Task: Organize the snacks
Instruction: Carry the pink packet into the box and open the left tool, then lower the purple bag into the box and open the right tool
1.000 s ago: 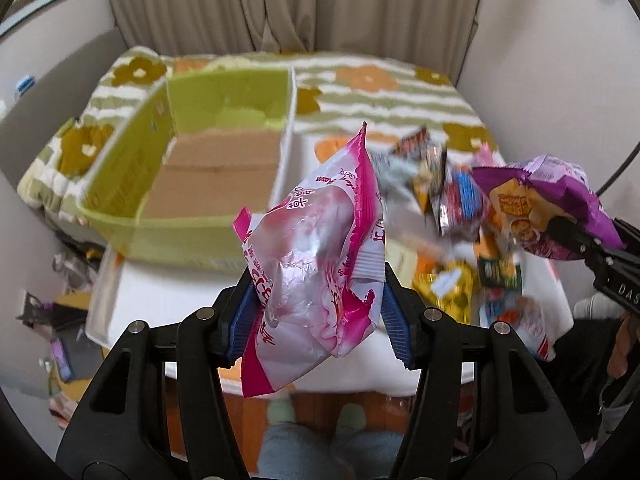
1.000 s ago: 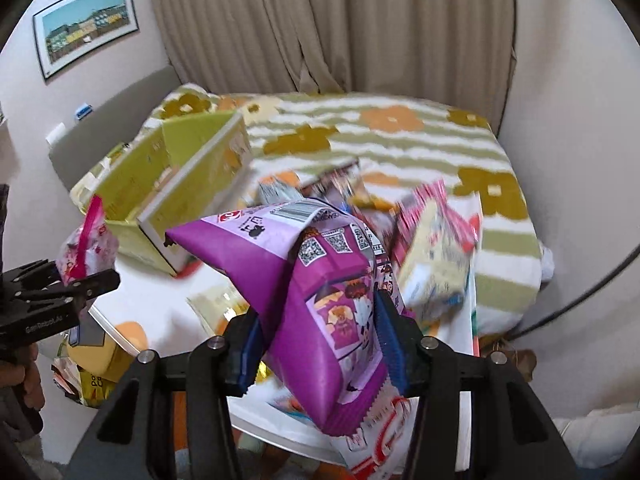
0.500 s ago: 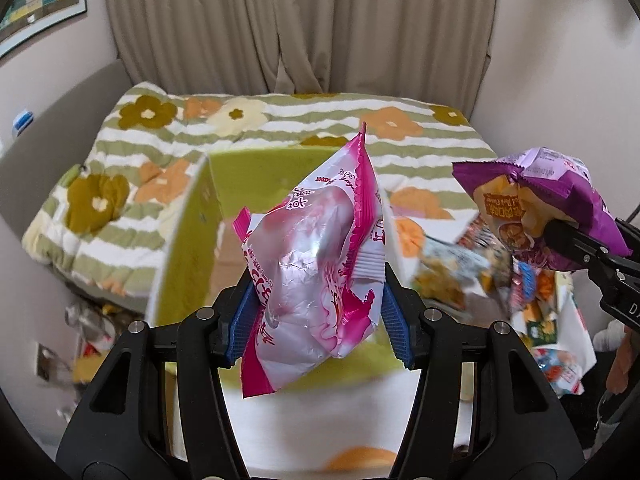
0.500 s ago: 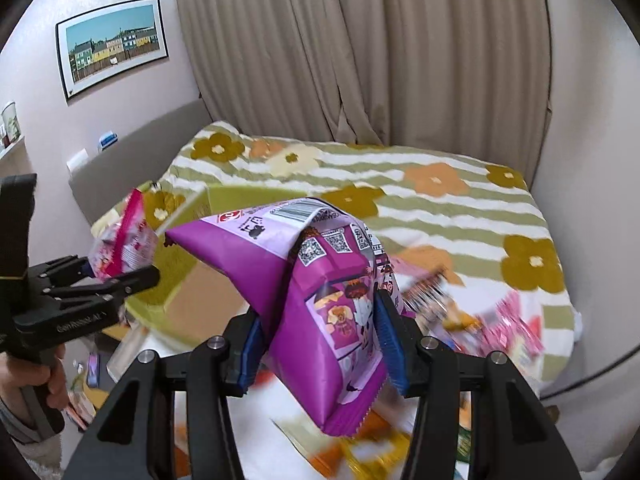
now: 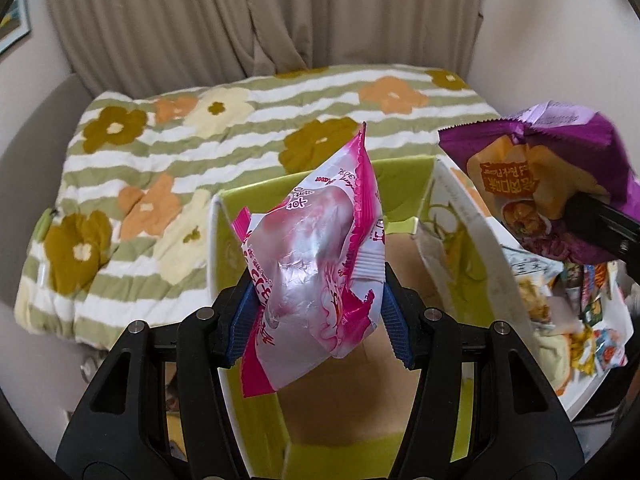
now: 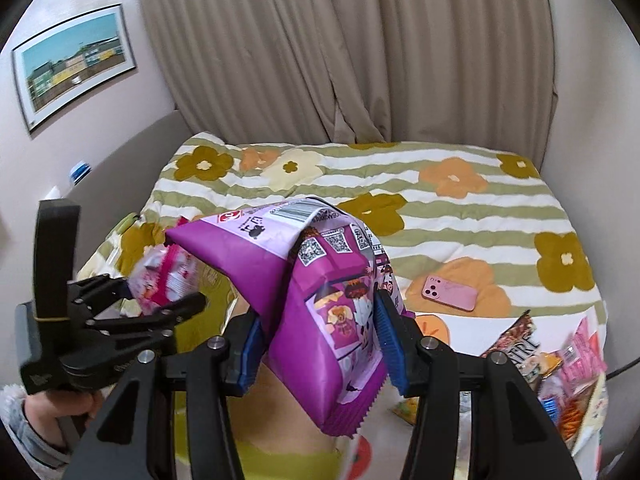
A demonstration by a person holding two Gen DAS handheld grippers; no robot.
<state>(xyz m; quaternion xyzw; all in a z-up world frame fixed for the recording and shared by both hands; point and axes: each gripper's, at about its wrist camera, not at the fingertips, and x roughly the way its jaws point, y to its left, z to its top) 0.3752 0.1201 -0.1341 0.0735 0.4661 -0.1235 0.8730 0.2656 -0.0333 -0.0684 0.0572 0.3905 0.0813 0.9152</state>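
Observation:
My left gripper [image 5: 316, 312] is shut on a pink and white snack bag [image 5: 316, 280] and holds it above the open lime-green cardboard box [image 5: 460, 264]. My right gripper [image 6: 320, 344] is shut on a purple snack bag [image 6: 320, 280], also held above the box [image 6: 208, 292]. The purple bag shows at the right of the left wrist view [image 5: 560, 176]. The left gripper with the pink bag shows at the left of the right wrist view [image 6: 168, 276]. A pile of loose snack packets [image 5: 580, 304] lies to the right of the box.
The box and snacks sit in front of a bed with a striped flowered blanket [image 6: 440, 208]. A pink phone [image 6: 450, 293] lies on the blanket. More packets [image 6: 560, 368] lie at the right. Curtains and walls stand behind.
Both grippers have moved left and forward with their bags, from the snack pile to above the green box. Neither grip has changed.

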